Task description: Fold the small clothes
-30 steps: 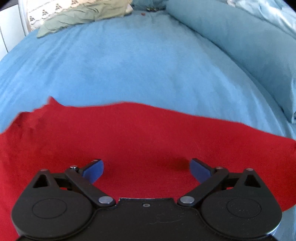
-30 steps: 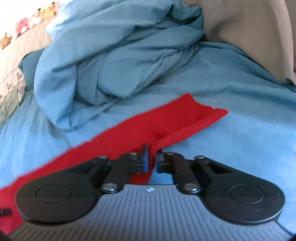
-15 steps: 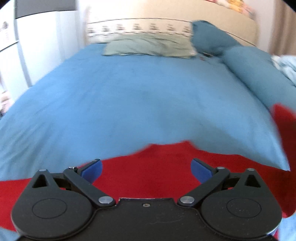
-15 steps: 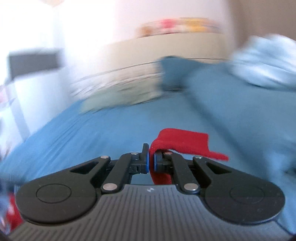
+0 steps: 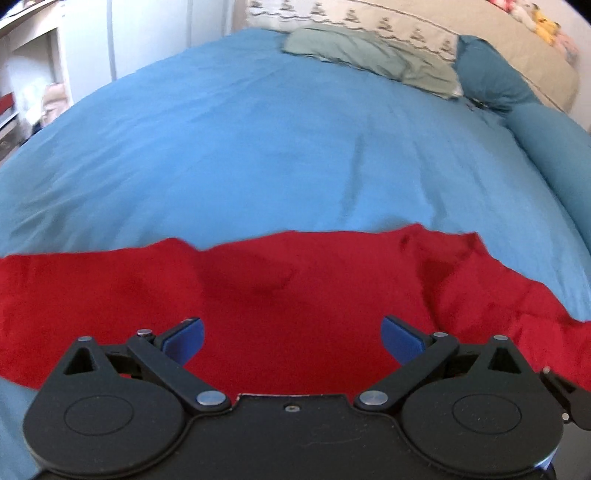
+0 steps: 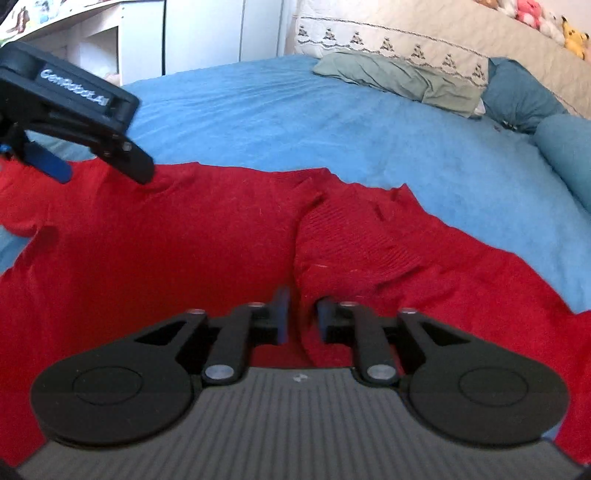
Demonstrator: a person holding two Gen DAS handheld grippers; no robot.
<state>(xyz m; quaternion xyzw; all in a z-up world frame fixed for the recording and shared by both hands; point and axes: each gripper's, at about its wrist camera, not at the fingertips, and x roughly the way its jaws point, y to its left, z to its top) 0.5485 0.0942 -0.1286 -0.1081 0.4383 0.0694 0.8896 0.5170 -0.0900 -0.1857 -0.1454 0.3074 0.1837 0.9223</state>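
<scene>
So the left gripper had its jaws spread wide, blue pads well apart, with nothing between them but the red garment lying underneath. It wasn't holding anything. From the right wrist view you could see it off at the far left, sitting over the far edge of the red garment.

The right gripper was a different story: jaws pulled in to a narrow gap with a raised ridge of the red knit running up between them. Honestly the fingers were a bit blurry, so I couldn't say for sure whether they were pinching that fold or just sitting either side of it.

The garment itself was spread across the near part of the bed, mostly flat on the left. On the right a ribbed section was folded over onto the rest and looked bunched up, with its far edge wavy.

Under it all was the blue bedsheet, pretty smooth with a few creases. At the far end there was a grey-green pillow, a teal pillow to its right, and a beige headboard cover with a stitched pattern. Some plush toys sat up top at far right, and white cupboards at far left.
</scene>
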